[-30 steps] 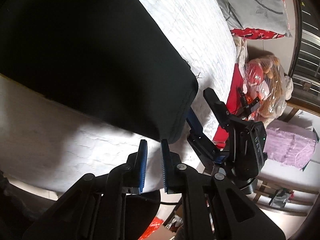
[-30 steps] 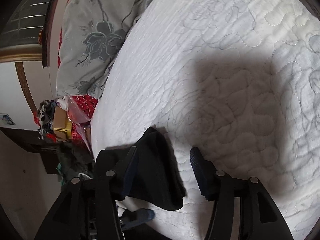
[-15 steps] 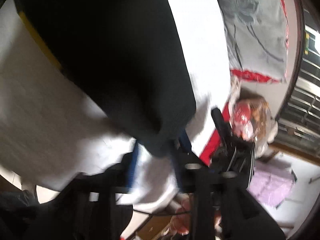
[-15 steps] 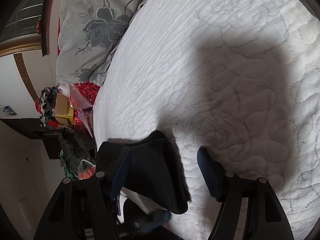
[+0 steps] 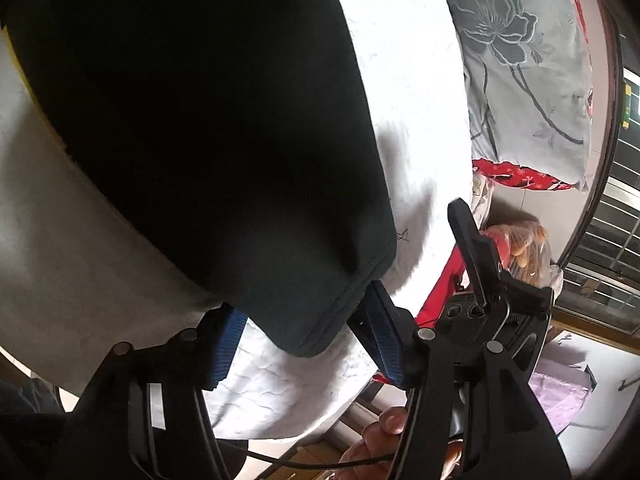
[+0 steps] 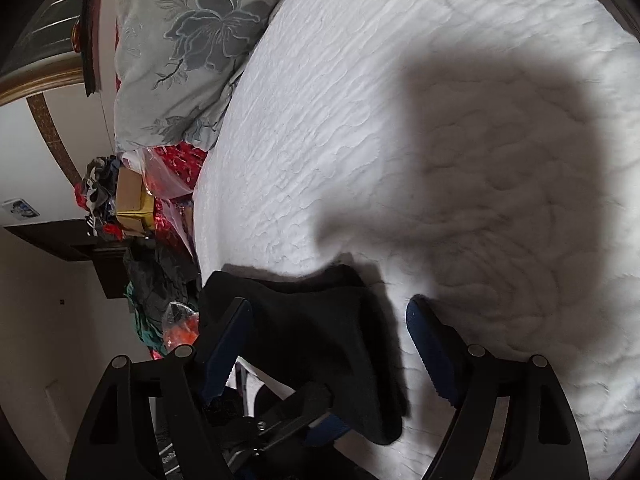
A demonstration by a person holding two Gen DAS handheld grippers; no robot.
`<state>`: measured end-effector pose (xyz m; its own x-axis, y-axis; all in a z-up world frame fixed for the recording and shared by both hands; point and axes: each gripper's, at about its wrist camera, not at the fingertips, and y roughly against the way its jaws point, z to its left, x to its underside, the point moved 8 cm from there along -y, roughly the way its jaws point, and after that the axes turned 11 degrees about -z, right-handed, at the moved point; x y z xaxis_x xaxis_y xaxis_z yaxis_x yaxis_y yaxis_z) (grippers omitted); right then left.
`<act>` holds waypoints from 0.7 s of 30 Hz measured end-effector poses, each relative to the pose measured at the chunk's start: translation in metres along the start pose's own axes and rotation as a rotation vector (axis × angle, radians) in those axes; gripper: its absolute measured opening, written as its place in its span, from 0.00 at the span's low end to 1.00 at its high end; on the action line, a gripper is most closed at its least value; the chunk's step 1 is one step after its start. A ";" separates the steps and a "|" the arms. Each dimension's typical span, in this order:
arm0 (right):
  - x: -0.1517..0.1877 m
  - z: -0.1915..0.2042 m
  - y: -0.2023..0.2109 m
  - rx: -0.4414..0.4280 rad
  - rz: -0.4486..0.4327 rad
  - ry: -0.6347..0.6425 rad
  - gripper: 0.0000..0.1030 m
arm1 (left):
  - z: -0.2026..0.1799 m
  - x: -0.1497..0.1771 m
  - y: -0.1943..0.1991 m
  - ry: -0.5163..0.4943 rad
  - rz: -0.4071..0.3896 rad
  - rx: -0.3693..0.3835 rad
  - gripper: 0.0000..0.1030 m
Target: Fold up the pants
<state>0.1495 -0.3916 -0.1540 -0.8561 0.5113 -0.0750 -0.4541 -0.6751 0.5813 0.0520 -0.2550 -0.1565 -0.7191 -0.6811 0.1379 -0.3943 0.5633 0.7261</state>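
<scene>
The black pants [image 5: 192,120] lie spread over the white quilted bed and fill most of the left wrist view. One hem corner [image 5: 320,320] hangs between the blue pads of my left gripper [image 5: 304,344], whose jaws stand wide apart around it. In the right wrist view another black hem end [image 6: 320,340] lies between the open jaws of my right gripper [image 6: 332,344], nearer the left finger. The right gripper's body also shows in the left wrist view [image 5: 488,312], just right of the hem.
The white quilted mattress [image 6: 440,120] stretches ahead. A grey floral pillow [image 6: 180,52] lies at the head, over a red cloth [image 5: 516,176]. Clutter, bags and a box [image 6: 132,200] sit beside the bed edge. A window grille [image 5: 600,240] is at the right.
My left gripper has opened from nearly shut to wide and moved in around the pants' hem corner. My right gripper has stayed open and shifted slightly along the other hem.
</scene>
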 end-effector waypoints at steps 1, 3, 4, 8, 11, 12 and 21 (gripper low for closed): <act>-0.001 0.001 -0.003 0.002 0.006 0.007 0.80 | -0.001 0.000 -0.001 -0.013 -0.001 -0.003 0.56; -0.002 0.002 -0.005 0.002 0.019 0.017 0.77 | 0.000 0.001 0.001 -0.026 -0.003 -0.002 0.56; -0.002 0.002 -0.006 0.015 0.039 0.043 0.71 | 0.000 0.000 0.001 -0.031 -0.003 -0.002 0.56; -0.004 -0.007 -0.009 0.059 0.068 0.066 0.28 | -0.002 0.000 0.000 -0.058 0.001 0.003 0.56; -0.005 -0.006 -0.014 0.066 0.060 0.093 0.18 | -0.008 -0.005 -0.006 -0.049 0.039 0.016 0.56; -0.005 -0.003 -0.014 0.071 0.050 0.110 0.18 | -0.010 -0.008 -0.008 -0.029 0.057 0.023 0.55; -0.004 0.001 -0.006 0.106 -0.012 0.099 0.17 | -0.004 -0.018 -0.017 0.013 0.185 0.049 0.11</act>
<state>0.1558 -0.3892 -0.1566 -0.8734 0.4603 -0.1593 -0.4404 -0.6064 0.6621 0.0740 -0.2538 -0.1685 -0.7746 -0.5697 0.2745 -0.2839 0.7011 0.6541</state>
